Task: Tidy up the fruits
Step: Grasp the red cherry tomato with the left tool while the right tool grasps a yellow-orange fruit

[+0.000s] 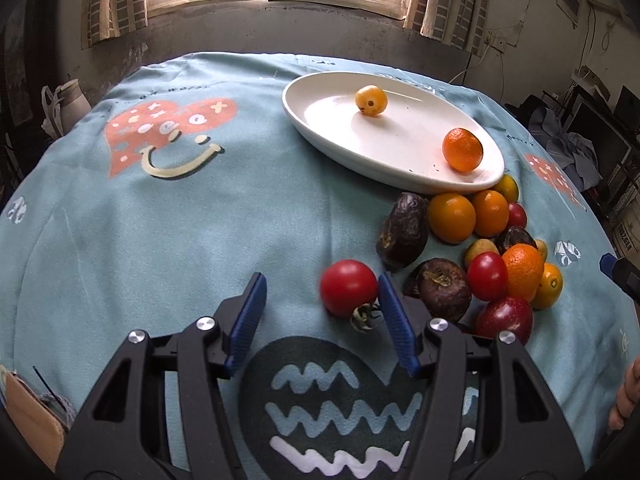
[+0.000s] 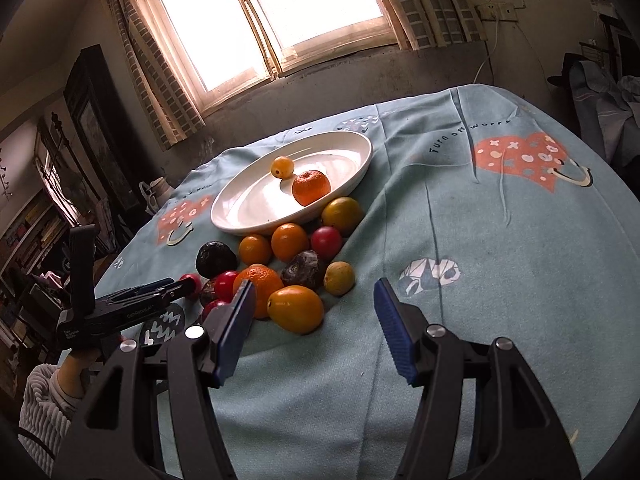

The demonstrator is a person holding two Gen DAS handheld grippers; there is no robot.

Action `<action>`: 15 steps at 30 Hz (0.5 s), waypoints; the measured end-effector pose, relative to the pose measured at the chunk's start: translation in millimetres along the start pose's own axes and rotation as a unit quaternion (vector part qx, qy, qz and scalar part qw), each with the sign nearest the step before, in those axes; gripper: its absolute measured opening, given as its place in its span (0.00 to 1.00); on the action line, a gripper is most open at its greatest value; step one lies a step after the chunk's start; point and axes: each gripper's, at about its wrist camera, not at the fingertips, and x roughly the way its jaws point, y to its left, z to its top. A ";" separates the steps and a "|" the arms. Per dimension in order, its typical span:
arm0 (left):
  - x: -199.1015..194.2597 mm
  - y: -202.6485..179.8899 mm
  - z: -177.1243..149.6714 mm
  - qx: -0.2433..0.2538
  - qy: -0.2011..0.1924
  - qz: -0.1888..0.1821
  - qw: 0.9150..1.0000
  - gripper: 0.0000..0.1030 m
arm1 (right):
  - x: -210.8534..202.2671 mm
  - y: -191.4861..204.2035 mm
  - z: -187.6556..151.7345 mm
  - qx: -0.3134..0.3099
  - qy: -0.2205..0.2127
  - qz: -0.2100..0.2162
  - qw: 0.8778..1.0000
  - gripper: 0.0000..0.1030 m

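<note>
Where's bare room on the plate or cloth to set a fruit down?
The white plate is bare between the small yellow fruit and the orange, and along its left half. The cloth left of the plate, around the heart print, is bare too. It is crowded in the fruit pile just below the plate's near rim, beside the left claw.

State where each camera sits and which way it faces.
Left wrist: on the left gripper, low over the blue tablecloth, facing the window; open blue fingers near a red tomato.
Right wrist: on the right gripper, facing the fruit pile; the person's sleeve shows.
Shared: white plate holding an orange.
</note>
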 end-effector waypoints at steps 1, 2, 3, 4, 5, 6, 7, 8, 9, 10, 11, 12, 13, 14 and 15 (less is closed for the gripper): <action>-5.6 1.6 0.5 0.007 -0.013 0.020 1.000 0.58 | -1.0 0.3 0.2 0.000 -0.002 0.000 1.000 0.60; -9.9 3.6 1.3 0.008 -0.022 0.036 0.999 0.57 | -1.5 0.5 0.1 0.000 -0.003 0.001 1.000 0.60; -12.2 5.0 1.5 0.003 -0.025 0.033 0.999 0.55 | -1.7 0.4 0.4 0.000 -0.004 0.001 1.000 0.60; -11.3 6.1 1.4 -0.001 -0.020 0.010 1.000 0.55 | -1.7 0.7 0.0 -0.001 -0.004 0.002 1.000 0.60; -8.0 4.6 0.2 -0.002 -0.009 -0.007 1.000 0.55 | -1.2 1.1 -0.2 -0.002 -0.003 0.001 1.000 0.60; -3.7 0.3 -2.0 0.004 0.000 -0.014 1.000 0.49 | -0.7 1.5 -0.5 -0.003 -0.001 0.001 1.000 0.60; 0.9 -5.2 -3.9 0.014 0.009 -0.015 1.000 0.46 | -0.2 1.8 -0.6 -0.004 0.000 0.001 1.000 0.60; 3.9 -8.9 -4.4 0.022 0.017 -0.018 0.999 0.39 | 0.0 1.6 -0.8 -0.003 0.000 0.001 1.000 0.60; 4.3 -9.8 -4.6 0.021 0.018 -0.023 0.999 0.35 | 0.2 1.6 -0.7 -0.003 0.001 0.002 1.000 0.60; 4.1 -9.1 -4.7 0.017 0.017 -0.028 0.999 0.35 | 0.3 1.6 -0.6 -0.003 0.001 0.002 1.000 0.60; 4.9 -8.5 -4.8 0.015 0.019 -0.031 0.999 0.34 | 0.4 1.6 -0.7 -0.003 0.001 0.001 1.000 0.60; 6.7 -7.8 -4.6 0.012 0.023 -0.032 0.999 0.34 | 0.6 1.6 -0.8 -0.003 0.002 0.001 1.000 0.60; 8.3 -7.0 -4.2 0.010 0.025 -0.032 0.999 0.34 | 1.4 1.8 -1.1 -0.004 0.004 0.001 1.000 0.60; 9.5 -6.8 -4.0 0.008 0.027 -0.033 0.999 0.34 | 2.9 2.2 -1.4 -0.006 0.007 0.000 1.000 0.60; 10.3 -7.4 -3.6 0.009 0.027 -0.033 0.999 0.34 | 4.7 2.8 -2.5 -0.008 0.011 -0.002 1.000 0.60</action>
